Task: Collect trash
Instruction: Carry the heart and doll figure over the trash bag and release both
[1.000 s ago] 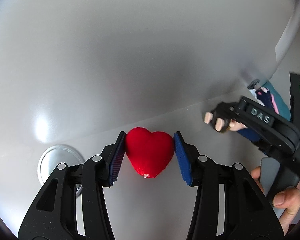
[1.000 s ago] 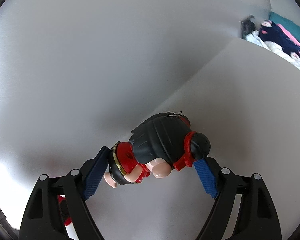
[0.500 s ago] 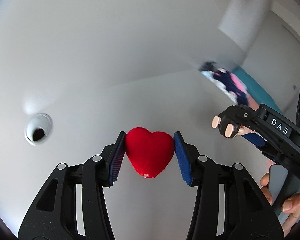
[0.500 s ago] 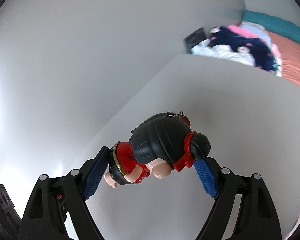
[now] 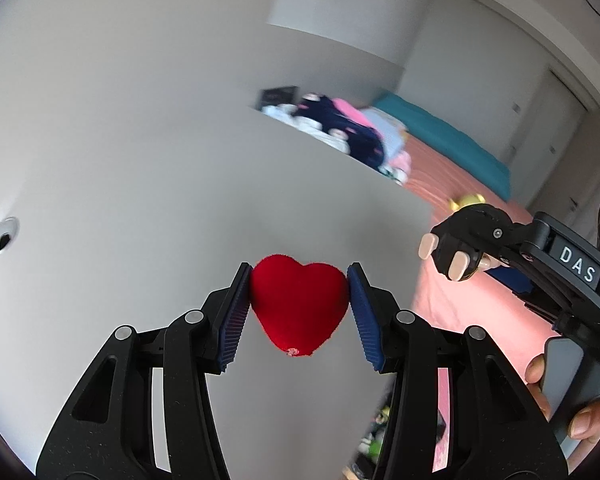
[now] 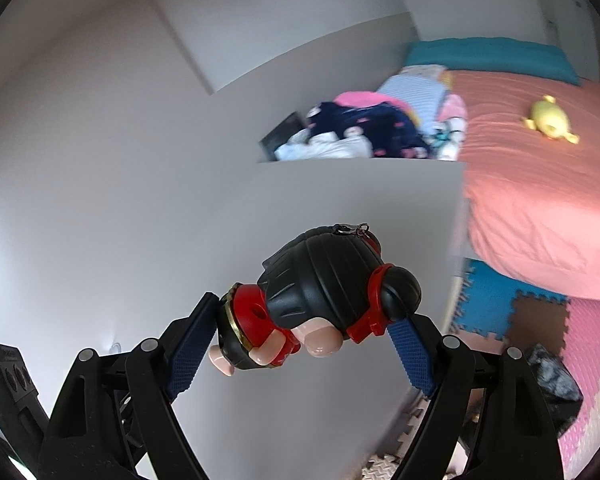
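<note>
**Left wrist view: both grippers loaded, held over a white tabletop**

Left wrist: left gripper [image 5: 299, 292] clamps a red plush heart [image 5: 299, 307] between its blue pads, lobes pointing far, tip toward the camera. Heart sits squarely between the fingertips, off the white table [image 5: 140, 208]. Right of it, the right gripper [image 5: 452, 254] comes in from the right edge with a toy figure's feet poking out; a hand [image 5: 572, 404] grips its handle.

Right wrist: right gripper [image 6: 312, 320] grasps a toy figure [image 6: 324, 296], black and red, lying sideways across the pads, jaws spread wide around it. Left pad on its red and gold end, right pad on its round black end.

Far right: a bed [image 6: 540, 200] with pink cover, a yellow soft toy [image 6: 550, 120] on it, a pile of clothes [image 6: 372, 128] beside. Foam floor mat [image 6: 532, 312] below the bed.
</note>
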The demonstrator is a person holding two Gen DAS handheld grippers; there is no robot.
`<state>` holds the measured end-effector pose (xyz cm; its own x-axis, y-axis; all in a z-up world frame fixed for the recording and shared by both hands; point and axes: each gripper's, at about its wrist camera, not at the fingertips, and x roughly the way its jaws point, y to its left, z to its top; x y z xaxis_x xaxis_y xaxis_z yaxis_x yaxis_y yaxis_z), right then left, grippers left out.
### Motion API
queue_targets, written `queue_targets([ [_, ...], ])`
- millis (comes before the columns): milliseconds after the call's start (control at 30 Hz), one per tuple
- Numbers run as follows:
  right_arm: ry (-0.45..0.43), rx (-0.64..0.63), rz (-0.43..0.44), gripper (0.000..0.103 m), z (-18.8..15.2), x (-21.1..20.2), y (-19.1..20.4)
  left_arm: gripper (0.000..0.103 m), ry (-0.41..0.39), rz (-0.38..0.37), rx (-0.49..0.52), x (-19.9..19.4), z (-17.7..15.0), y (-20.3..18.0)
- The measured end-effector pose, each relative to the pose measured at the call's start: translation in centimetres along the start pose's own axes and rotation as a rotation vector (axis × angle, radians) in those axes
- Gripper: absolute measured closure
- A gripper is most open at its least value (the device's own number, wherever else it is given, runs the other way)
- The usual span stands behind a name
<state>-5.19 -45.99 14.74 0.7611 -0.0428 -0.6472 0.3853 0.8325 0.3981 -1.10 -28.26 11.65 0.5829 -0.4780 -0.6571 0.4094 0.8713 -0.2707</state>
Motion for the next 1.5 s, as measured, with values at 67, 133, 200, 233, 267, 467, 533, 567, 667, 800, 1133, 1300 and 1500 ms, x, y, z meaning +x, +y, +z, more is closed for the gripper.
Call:
queue_targets([
  [67, -0.022, 0.022, -0.016, 0.02, -0.5, -1.8, -2.2, 0.055, 0.009, -0.024, 0.034, -0.1, -1.0, -2.1],
  [133, -0.037, 0.039, -0.029, 0.02, -1.1, -3.5, -4.0, 0.055, 0.022, -0.047, 0.064, 0.0, -1.9, -4.1],
  [200, -0.056, 0.059, -0.048, 0.02, -1.6, -5.0, -6.2, 0.055, 0.032, -0.073, 0.101, 0.2, -2.9, -6.5],
  [233, -0.064, 0.069, -0.057, 0.02, -1.9, -5.6, -7.2, 0.055, 0.038, -0.082, 0.114, 0.4, -3.2, -7.4],
  [267, -0.069, 0.078, -0.066, 0.02, -2.2, -6.1, -8.1, 0.055, 0.045, -0.095, 0.13, 0.4, -3.7, -8.4],
  [467, -0.102, 0.135, -0.14, 0.02, -4.7, -10.4, -13.3, 0.055, 0.086, -0.169, 0.21, 1.1, -6.3, -13.4],
  [533, -0.115, 0.159, -0.164, 0.02, -5.4, -11.6, -15.0, 0.055, 0.1, -0.19, 0.243, 1.2, -7.3, -15.1],
  [567, -0.12, 0.167, -0.172, 0.02, -5.8, -12.2, -15.7, 0.055, 0.108, -0.198, 0.256, 1.2, -7.8, -15.9],
  [667, -0.144, 0.186, -0.216, 0.02, -7.0, -14.2, -17.9, 0.055, 0.134, -0.233, 0.296, 1.0, -9.8, -18.2],
  [800, -0.159, 0.202, -0.279, 0.02, -8.9, -16.6, -20.6, 0.055, 0.17, -0.273, 0.345, 1.5, -12.1, -21.0],
  [1133, -0.17, 0.243, -0.401, 0.02, -13.2, -21.2, -26.1, 0.055, 0.267, -0.332, 0.467, 2.3, -17.6, -26.3],
  [1300, -0.137, 0.277, -0.436, 0.02, -14.5, -21.0, -28.2, 0.055, 0.316, -0.344, 0.524, 3.0, -20.0, -28.4],
  [1500, -0.055, 0.288, -0.467, 0.02, -15.1, -19.2, -30.0, 0.051, 0.386, -0.335, 0.579, 4.6, -22.2, -30.0],
])
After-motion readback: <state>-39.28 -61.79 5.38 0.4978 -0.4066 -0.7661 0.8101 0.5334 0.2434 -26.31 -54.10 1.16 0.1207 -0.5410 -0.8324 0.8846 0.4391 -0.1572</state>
